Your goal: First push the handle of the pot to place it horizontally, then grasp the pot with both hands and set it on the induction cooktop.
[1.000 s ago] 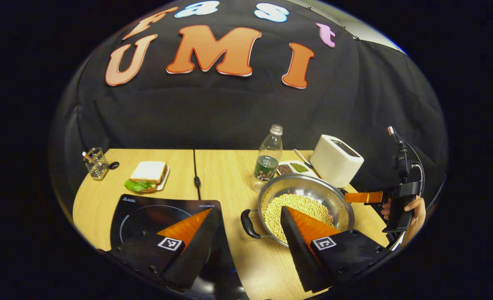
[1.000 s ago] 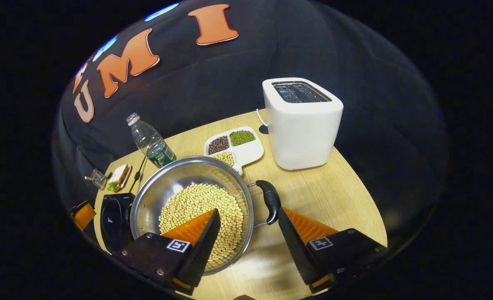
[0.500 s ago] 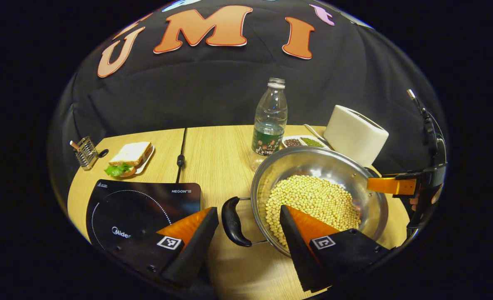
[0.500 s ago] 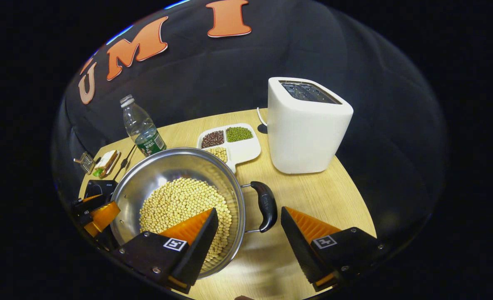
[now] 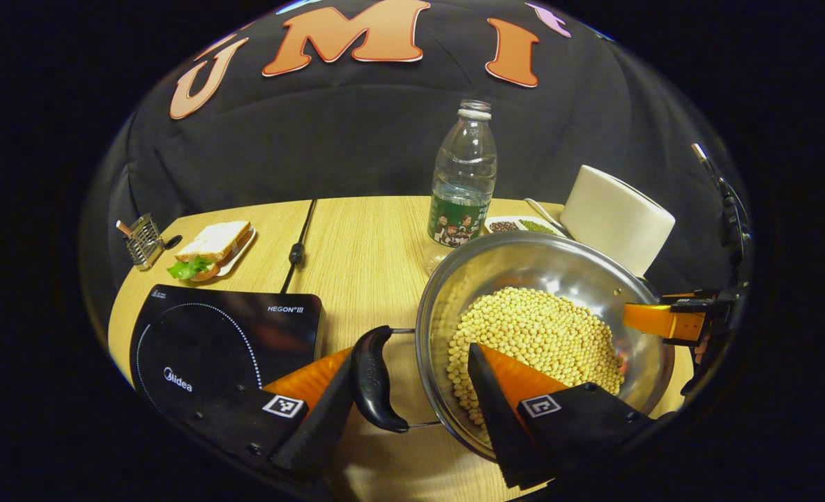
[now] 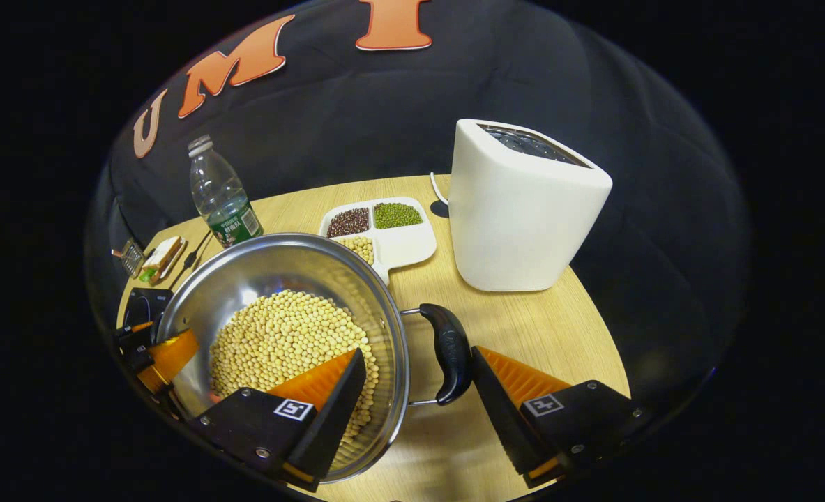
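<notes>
Both handles lay level; the left gripper (image 5: 412, 390) and right gripper (image 6: 418, 390), spread, straddled the pot (image 5: 545, 272) handles, unlifted, at lower centre.

Wooden table (image 5: 356, 230), black cloth wall (image 5: 356, 146)

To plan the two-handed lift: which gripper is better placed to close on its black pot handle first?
Left, probably: the left gripper already has the black handle against its finger. The right gripper, also open, sits beside its handle, straddling the steel pot rim.
</notes>
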A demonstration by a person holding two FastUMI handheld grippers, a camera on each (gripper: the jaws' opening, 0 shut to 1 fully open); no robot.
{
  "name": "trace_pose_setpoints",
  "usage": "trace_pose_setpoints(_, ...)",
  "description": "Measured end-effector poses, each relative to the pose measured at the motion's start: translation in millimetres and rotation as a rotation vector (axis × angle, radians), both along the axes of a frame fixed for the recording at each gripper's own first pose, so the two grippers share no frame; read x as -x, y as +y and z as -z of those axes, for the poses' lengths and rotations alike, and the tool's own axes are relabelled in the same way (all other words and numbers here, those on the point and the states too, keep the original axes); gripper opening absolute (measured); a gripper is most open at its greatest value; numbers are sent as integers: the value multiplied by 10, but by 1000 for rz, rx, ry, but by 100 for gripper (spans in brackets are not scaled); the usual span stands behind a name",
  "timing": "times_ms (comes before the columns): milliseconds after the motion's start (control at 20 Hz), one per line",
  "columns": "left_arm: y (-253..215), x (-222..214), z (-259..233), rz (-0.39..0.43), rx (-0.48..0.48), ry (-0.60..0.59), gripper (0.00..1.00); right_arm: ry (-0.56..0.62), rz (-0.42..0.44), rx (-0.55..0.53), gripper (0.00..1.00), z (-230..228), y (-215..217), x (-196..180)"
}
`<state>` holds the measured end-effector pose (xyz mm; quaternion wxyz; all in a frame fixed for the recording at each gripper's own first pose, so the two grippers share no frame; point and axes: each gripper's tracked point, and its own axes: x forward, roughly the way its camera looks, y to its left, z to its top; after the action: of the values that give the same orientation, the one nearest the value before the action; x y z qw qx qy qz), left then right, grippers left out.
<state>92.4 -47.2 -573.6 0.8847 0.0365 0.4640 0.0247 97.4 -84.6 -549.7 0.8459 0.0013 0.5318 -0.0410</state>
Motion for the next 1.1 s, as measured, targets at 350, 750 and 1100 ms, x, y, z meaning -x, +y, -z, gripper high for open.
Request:
trace_pose_setpoints(350,85,-58,197,-42,-18,11,86,-36,-33,41,81,61,-24,-101)
trace_pose_setpoints(750,113,-90,194,-82,-83,-30,81,-56,-84,89,72,49,-16,-43)
trace_pose_setpoints(1100,124,-2,50,-109,-99,-45,77,-63,-22,68,61,-96,24,158)
